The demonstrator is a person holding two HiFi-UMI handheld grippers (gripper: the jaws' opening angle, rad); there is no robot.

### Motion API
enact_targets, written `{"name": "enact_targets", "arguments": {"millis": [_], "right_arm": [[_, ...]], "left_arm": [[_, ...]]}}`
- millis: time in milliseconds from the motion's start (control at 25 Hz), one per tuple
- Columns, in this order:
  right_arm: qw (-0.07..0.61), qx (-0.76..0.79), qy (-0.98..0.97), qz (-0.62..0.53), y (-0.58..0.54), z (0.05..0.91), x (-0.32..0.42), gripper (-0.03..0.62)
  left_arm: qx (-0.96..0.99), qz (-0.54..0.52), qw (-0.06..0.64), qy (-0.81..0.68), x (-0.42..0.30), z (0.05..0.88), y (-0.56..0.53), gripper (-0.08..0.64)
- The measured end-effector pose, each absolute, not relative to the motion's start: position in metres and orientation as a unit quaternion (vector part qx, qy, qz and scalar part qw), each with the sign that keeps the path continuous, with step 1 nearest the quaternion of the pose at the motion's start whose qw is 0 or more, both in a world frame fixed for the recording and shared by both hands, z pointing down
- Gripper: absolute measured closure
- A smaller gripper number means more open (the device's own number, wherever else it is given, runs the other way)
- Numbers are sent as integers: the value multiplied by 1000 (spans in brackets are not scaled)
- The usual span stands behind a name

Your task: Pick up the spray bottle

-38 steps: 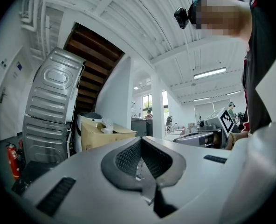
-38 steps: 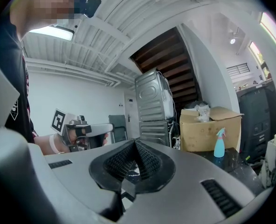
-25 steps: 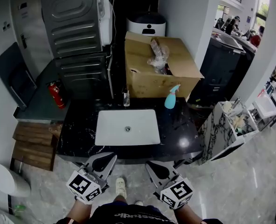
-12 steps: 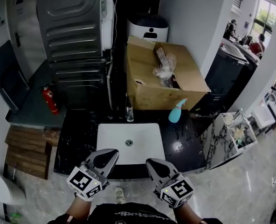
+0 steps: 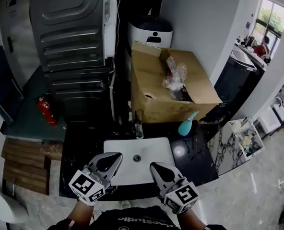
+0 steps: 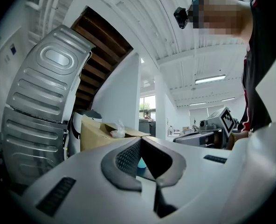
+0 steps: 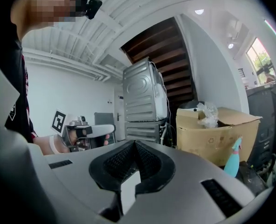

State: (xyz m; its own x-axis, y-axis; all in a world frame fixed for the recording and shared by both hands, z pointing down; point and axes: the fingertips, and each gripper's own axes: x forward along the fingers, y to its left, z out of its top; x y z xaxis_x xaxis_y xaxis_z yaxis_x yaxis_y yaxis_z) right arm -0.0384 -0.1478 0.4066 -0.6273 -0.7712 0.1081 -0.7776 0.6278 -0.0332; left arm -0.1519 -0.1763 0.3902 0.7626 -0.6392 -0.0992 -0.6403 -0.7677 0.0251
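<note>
Head view: sink [image 5: 154, 147] had drawn closer to the left gripper [image 5: 115, 157] and right gripper [image 5: 154, 166]; approach judged under way. Jaws of both were together, empty. Bottle [image 5: 187, 124] stood at the sink's 1 o'clock, untouched.

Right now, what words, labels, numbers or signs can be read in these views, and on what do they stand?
Nothing can be read.
Shirt: white print, too blurred.
Cardboard box: faint round marks, too blurred.
Fire extinguisher: label too small.
Cubes on left gripper and right gripper: square patterns, no letters.
</note>
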Motion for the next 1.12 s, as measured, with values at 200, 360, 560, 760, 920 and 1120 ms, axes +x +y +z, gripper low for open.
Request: {"name": "enact_targets", "arguments": {"millis": [200, 360, 560, 760, 920, 1120], "right_arm": [[49, 446, -893, 44, -164, 408, -35, 555], [60, 448, -890, 57, -176, 406, -28, 555], [60, 450, -890, 54, -191, 407, -8, 554], [50, 465, -883, 44, -210, 406, 21, 552], [42, 490, -870, 33, -231, 410, 59, 547], [48, 531, -845, 29, -269, 424, 113, 449]], "left_arm": [[-944, 56, -6, 326, -147, 396, -197, 545], [-946, 57, -13, 318, -133, 400, -213, 545], [-950, 53, -14, 307, -107, 403, -226, 545], [-949, 51, -17, 312, -88, 399, -239, 545], [-949, 44, -16, 310, -73, 402, -246, 545], [-950, 34, -26, 311, -61, 407, -257, 545]]}}
